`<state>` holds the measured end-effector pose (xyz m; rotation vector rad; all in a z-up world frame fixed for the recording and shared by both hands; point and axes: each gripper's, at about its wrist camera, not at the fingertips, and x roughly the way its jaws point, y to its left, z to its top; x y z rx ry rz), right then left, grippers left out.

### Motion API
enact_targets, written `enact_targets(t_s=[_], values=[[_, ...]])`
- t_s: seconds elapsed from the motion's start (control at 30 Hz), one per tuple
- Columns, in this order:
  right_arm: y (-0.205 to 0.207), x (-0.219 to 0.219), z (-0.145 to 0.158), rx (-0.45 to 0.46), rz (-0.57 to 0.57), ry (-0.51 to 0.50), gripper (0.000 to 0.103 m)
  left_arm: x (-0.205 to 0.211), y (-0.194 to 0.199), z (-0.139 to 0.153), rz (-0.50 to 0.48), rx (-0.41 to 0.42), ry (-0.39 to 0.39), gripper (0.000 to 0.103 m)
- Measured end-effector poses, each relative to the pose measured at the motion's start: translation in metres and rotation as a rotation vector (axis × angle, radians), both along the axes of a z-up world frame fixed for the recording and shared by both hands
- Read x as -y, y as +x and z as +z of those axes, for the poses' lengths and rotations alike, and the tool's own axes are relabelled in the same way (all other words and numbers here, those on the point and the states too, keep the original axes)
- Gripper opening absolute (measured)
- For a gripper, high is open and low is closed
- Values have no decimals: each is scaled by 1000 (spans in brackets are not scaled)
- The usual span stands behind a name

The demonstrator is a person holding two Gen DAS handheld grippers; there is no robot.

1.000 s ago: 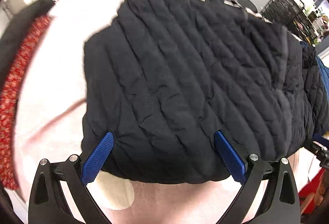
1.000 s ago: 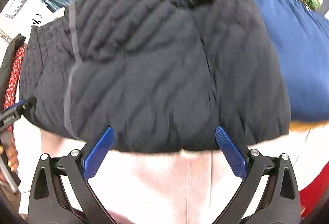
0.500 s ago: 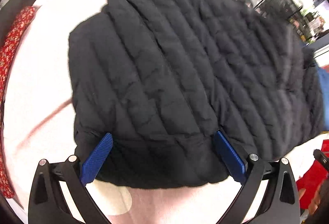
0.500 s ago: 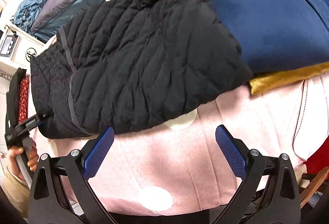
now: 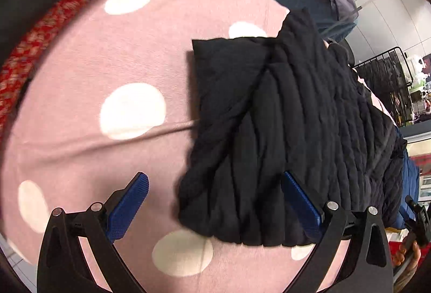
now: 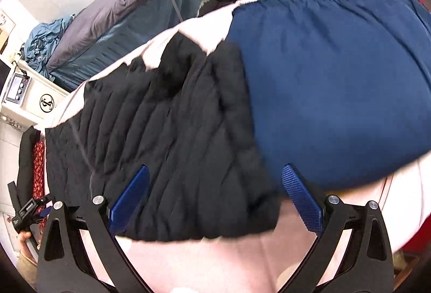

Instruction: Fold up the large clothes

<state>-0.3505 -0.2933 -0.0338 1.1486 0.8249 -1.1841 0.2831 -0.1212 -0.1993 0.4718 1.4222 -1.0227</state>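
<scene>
Jacket [image 5: 291,131] lies on blanket [image 5: 107,64], folded. Cushion [image 6: 336,83] touches jacket's right side. Bedding pile [image 6: 129,21] behind; patterned cloth [image 5: 40,31] at blanket's left edge.

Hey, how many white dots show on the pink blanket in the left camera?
8 at least on the pink blanket: three along the top, one large at centre left, one at the left edge, two near the bottom, one small beside the black jacket's top. Others may be hidden beneath it.

Pink dotted blanket [image 5: 80,56]; red patterned cloth [image 5: 40,31] (left edge); blue cushion [image 6: 323,83].
</scene>
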Motion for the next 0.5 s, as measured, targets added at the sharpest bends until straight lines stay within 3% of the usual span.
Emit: enact_targets(t_s=[0.23, 0.3, 0.37, 0.4, 0.5], values=[[-6, 47, -46, 46, 70, 65, 97, 36, -2, -40, -12, -136, 46, 98], [-3, 52, -56, 124, 110, 65, 95, 41, 0, -50, 11, -164, 66, 98], [2, 59, -65, 168, 140, 80, 85, 45, 0, -52, 14, -161, 82, 98], [6, 61, -69, 174, 148, 84, 73, 51, -3, -53, 12, -158, 88, 98], [14, 64, -86, 207, 173, 119, 67, 63, -7, -54, 15, -161, 99, 96]])
